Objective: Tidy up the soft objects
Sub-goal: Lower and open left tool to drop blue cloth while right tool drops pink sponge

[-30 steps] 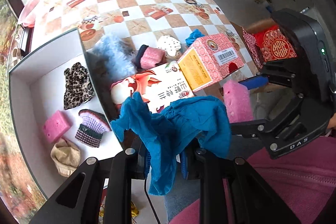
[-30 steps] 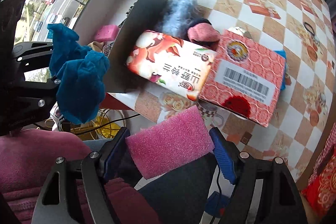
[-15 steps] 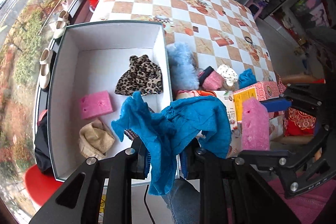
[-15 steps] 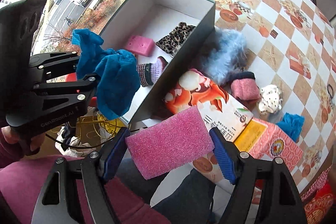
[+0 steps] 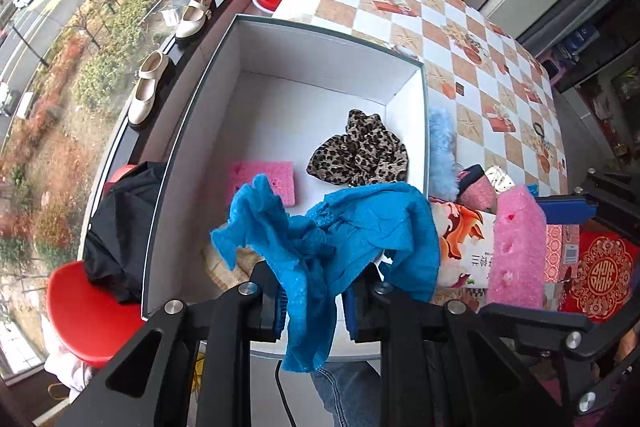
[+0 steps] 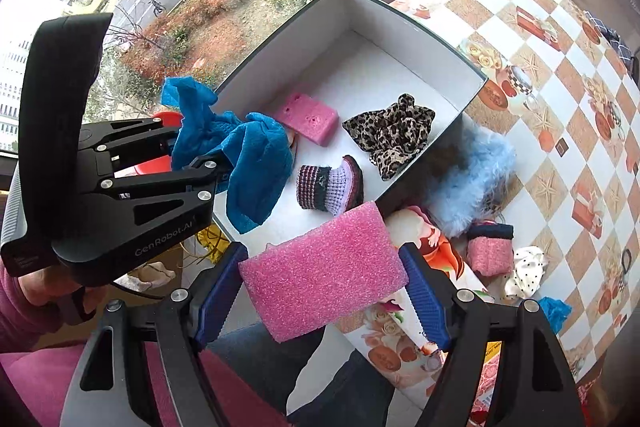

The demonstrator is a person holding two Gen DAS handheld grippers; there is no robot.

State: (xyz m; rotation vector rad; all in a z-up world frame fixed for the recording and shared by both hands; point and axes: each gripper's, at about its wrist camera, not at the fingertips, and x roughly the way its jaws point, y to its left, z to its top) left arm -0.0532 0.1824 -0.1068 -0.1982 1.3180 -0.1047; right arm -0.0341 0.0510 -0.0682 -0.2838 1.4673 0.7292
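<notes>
My left gripper (image 5: 314, 301) is shut on a crumpled blue cloth (image 5: 340, 231), held above the near end of the white box (image 5: 320, 35); the right wrist view shows the same left gripper (image 6: 208, 163) and blue cloth (image 6: 244, 155) over the box's near corner. My right gripper (image 6: 322, 293) is shut on a pink foam sponge (image 6: 320, 271) near the box's front wall (image 6: 424, 163); that sponge (image 5: 518, 247) shows at right in the left wrist view. Inside the box lie a pink sponge (image 6: 310, 117), a leopard-print cloth (image 6: 394, 131), a knitted purple bootie (image 6: 332, 187) and a beige item (image 5: 224, 267).
On the checkered table (image 6: 552, 27) beside the box lie a fluffy blue piece (image 6: 472, 179), a pink sock (image 6: 490, 251), a spotted white cloth (image 6: 524, 271), a small blue cloth (image 6: 554, 309) and printed cartons (image 5: 464, 247). A red stool (image 5: 88, 311) with dark clothing and pale shoes (image 5: 146, 91) are left of the box.
Both grippers have swung toward the box with their loads; the box now fills the middle of both views. The blue cloth and the pink sponge stay gripped.
</notes>
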